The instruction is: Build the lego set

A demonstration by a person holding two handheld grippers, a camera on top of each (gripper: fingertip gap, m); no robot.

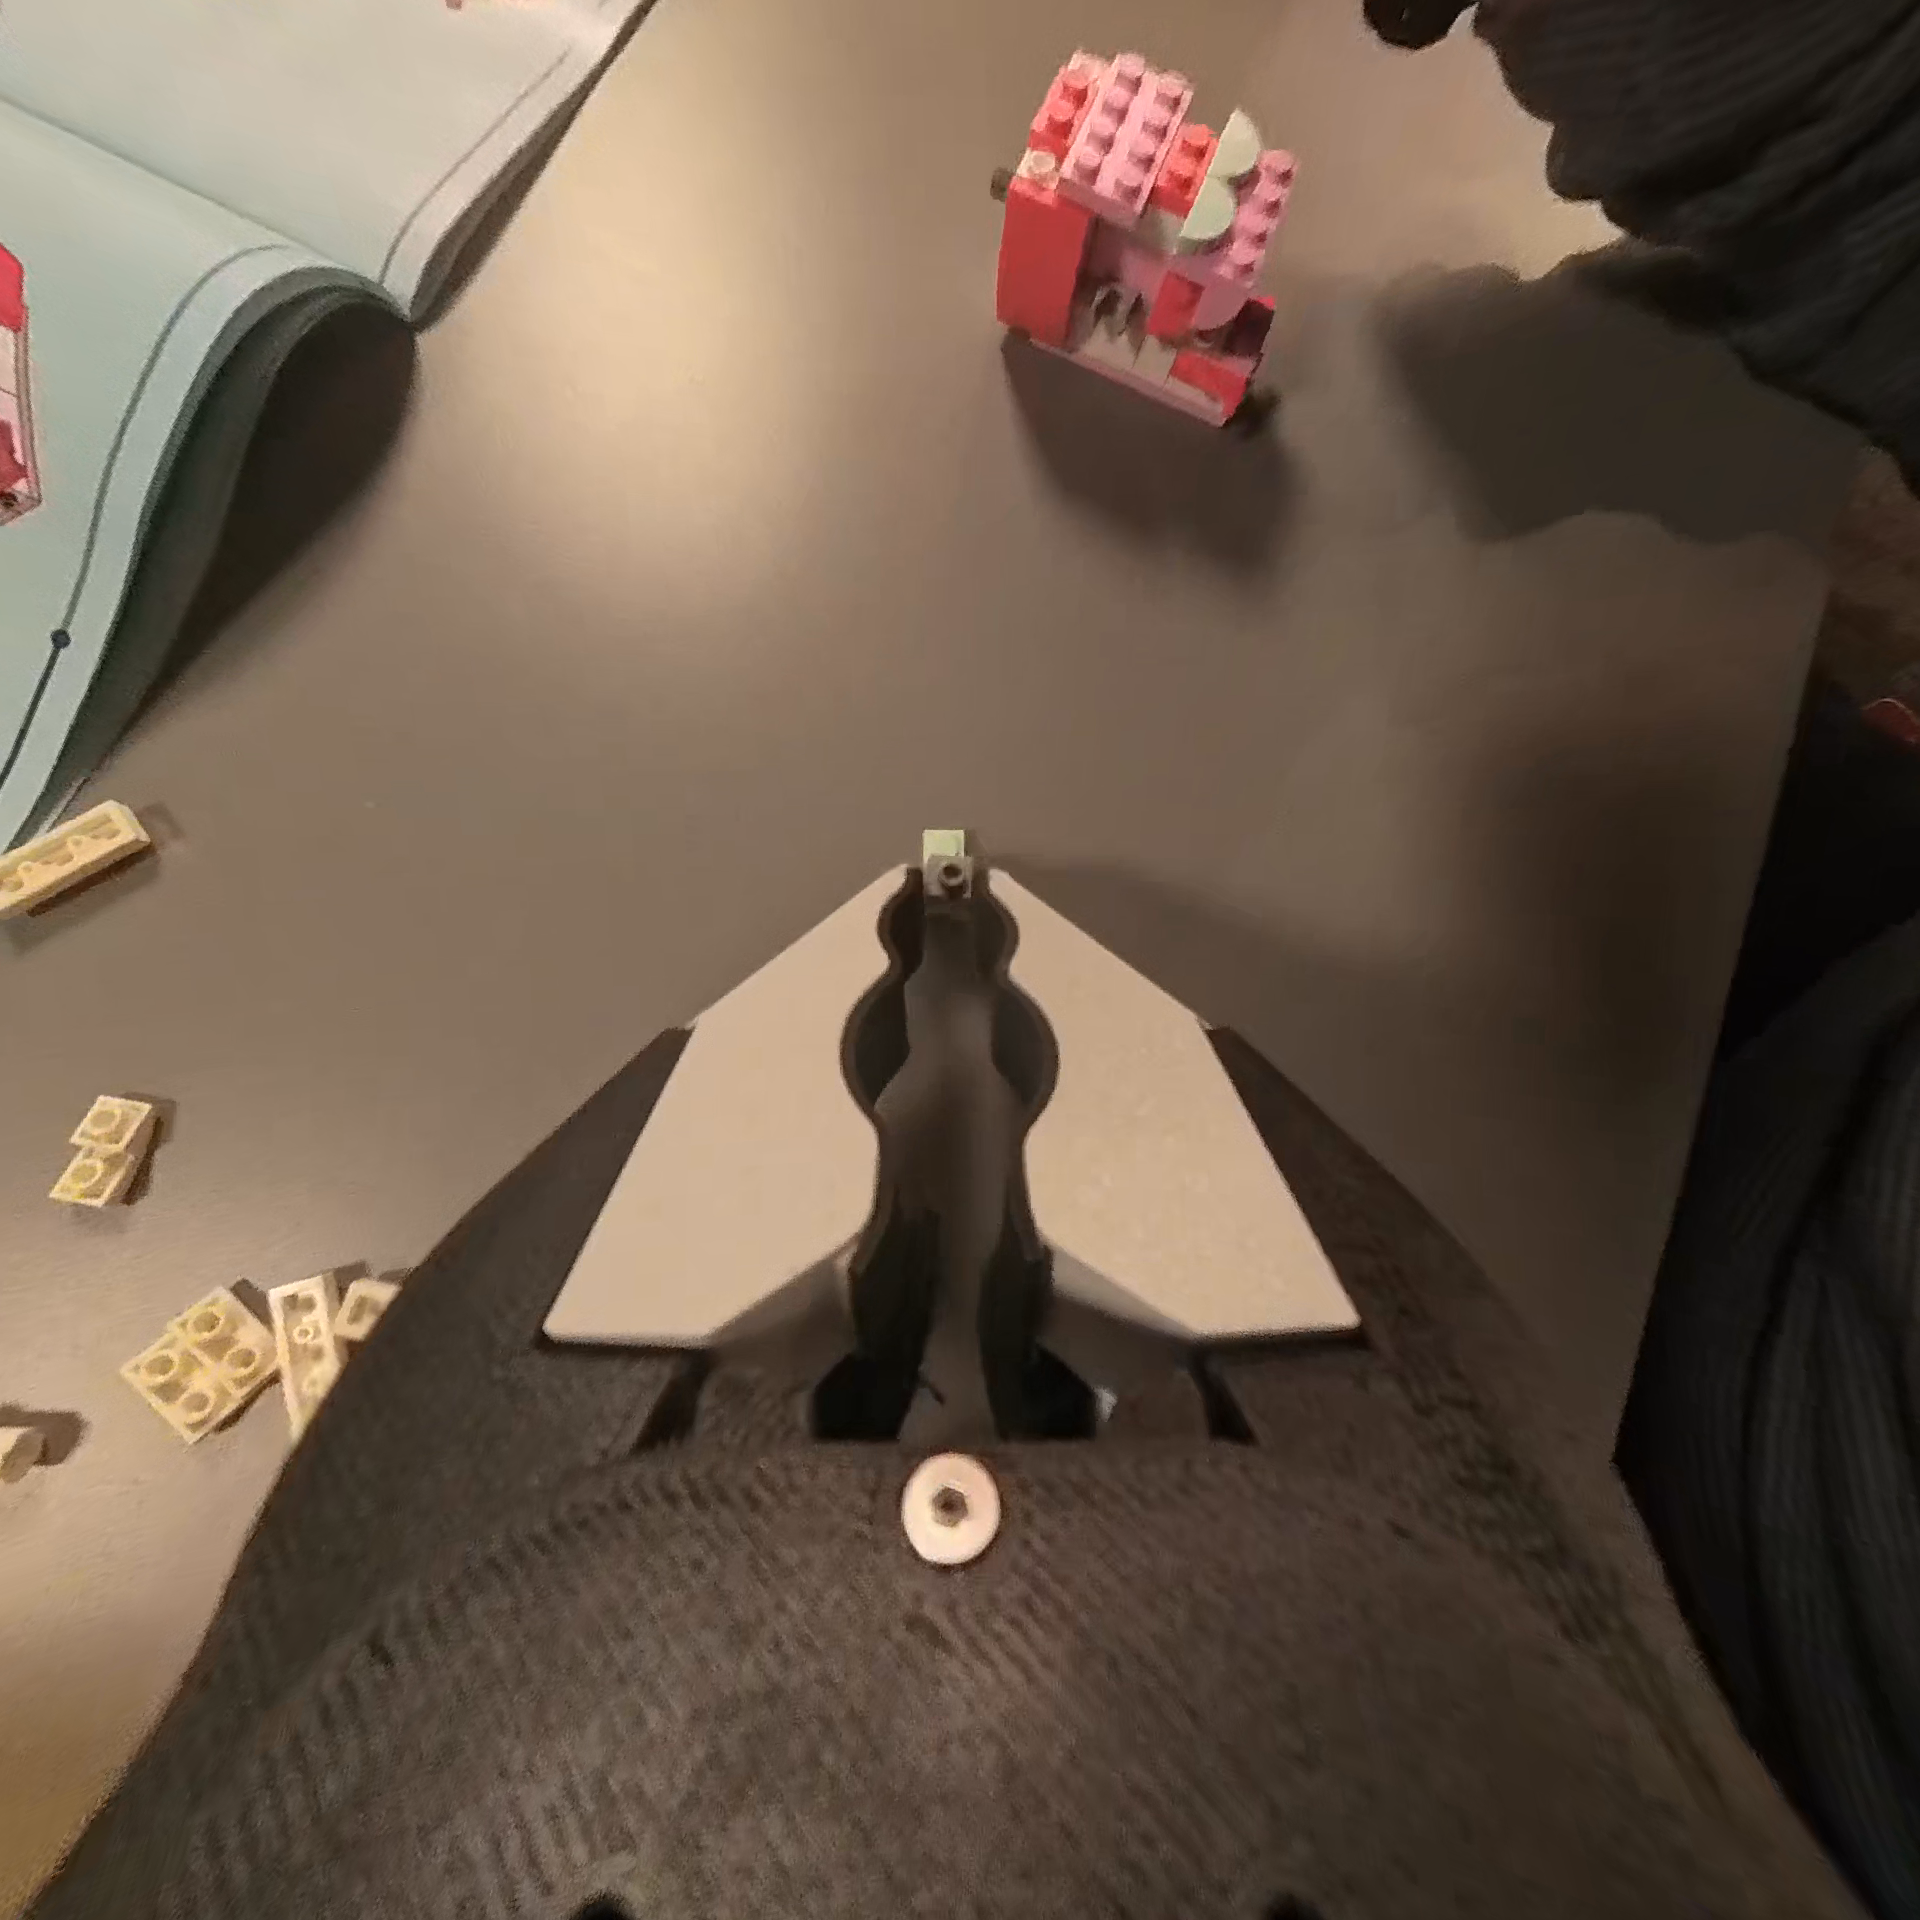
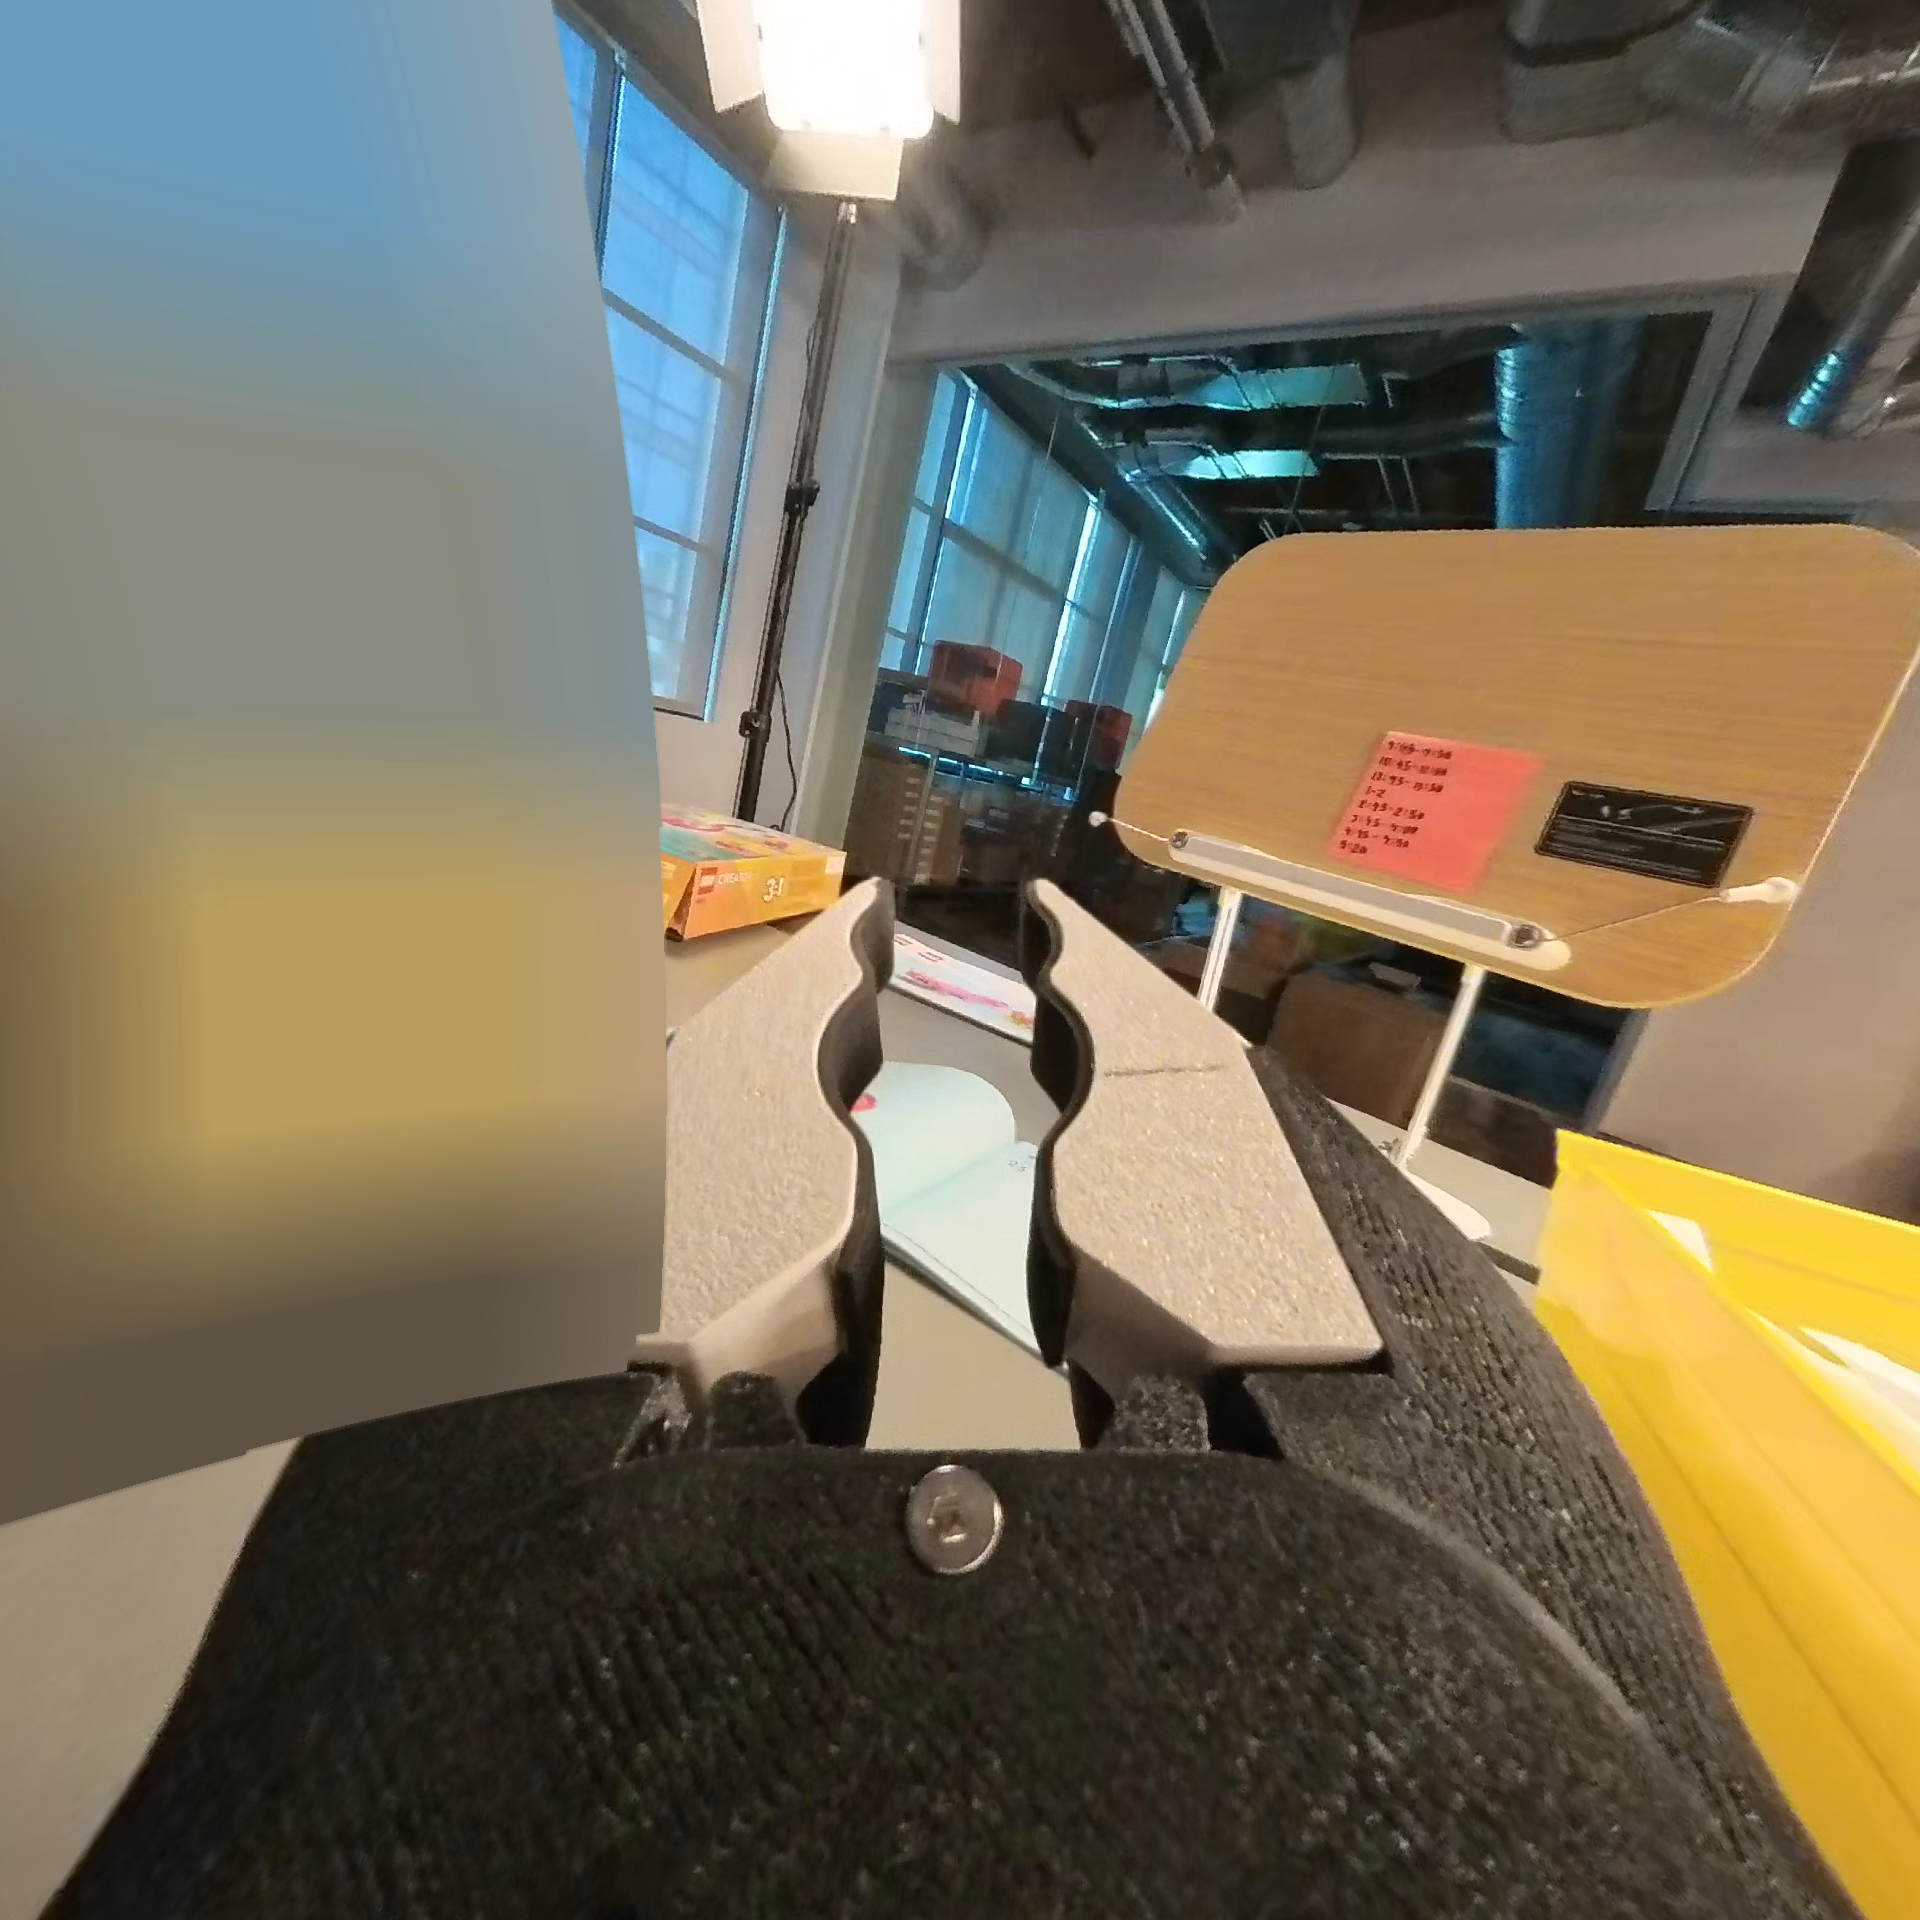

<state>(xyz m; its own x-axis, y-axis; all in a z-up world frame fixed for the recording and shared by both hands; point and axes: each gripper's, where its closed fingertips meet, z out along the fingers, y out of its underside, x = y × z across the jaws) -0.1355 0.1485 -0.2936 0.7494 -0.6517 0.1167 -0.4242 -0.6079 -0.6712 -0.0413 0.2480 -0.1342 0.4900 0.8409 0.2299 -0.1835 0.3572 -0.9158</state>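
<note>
While empty-looking, yellow bin (image 2: 1714,1351) beside fingers (image 2: 1195,1195).

On my left feed I see a grey-brown desk (image 1: 727,623), a pink and red brick model (image 1: 1138,234) with pale green bits, cream plates (image 1: 197,1361) and a pale teal booklet (image 1: 208,208). My left gripper (image 1: 948,883), beige fingers on black ribbed body, pinches a small grey and pale green piece (image 1: 945,857). On my right feed: a yellow bin (image 2: 1714,1403), a wood-grain board (image 2: 1507,727) with a red note (image 2: 1429,810), an orange box (image 2: 748,883).
</note>
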